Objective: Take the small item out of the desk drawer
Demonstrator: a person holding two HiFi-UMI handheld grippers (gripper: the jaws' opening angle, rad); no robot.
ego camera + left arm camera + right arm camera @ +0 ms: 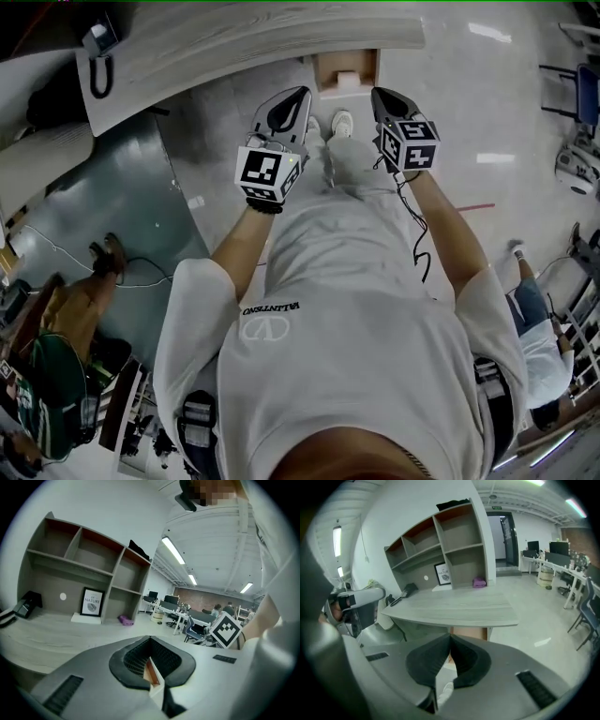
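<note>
The left gripper (304, 92) and right gripper (376, 92) both had their ribbed black jaws pressed together, empty; a small white item (348, 80) lay in the open tan wooden drawer (323, 71), under the pale, grained desk (234, 47).

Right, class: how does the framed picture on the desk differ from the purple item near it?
The framed picture stands upright; the purple item lies low. The framed picture is flat and black-framed; the purple item is lumpy and one colour. The framed picture sits in the middle bay under the shelves, the purple item in the bay to its right. Both rest at the back of the desk.
</note>
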